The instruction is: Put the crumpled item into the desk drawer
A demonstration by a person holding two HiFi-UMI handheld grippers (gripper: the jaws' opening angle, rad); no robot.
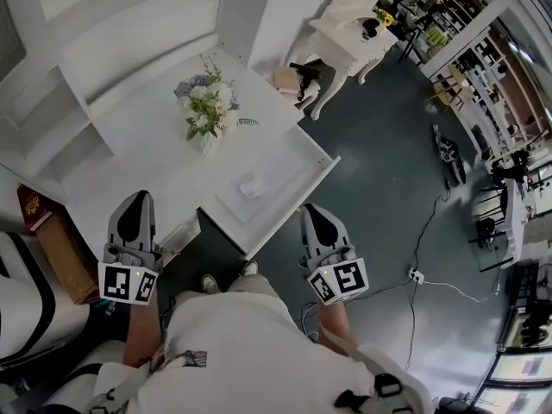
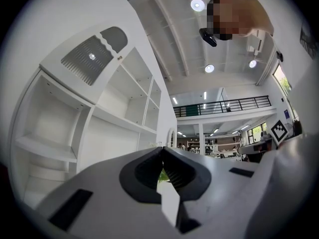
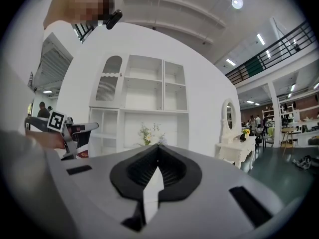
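A small crumpled white item (image 1: 252, 186) lies in the open white drawer (image 1: 306, 158), which is pulled out from the white desk (image 1: 129, 158) toward me. My left gripper (image 1: 140, 197) is held near my body at the desk's near left edge, jaws shut and empty. On the other side, my right gripper (image 1: 309, 208) hangs just off the drawer's near corner, also shut and empty. In the left gripper view the left gripper (image 2: 162, 151) points up at the white shelves. The right gripper (image 3: 158, 147) faces the desk in its own view.
A vase of flowers (image 1: 207, 103) stands on the desk, with a white shelf unit (image 3: 142, 91) behind it. A brown box with a red book (image 1: 53, 231) sits at the left. A white dressing table (image 1: 349, 33) stands far right, and cables (image 1: 429, 222) cross the dark floor.
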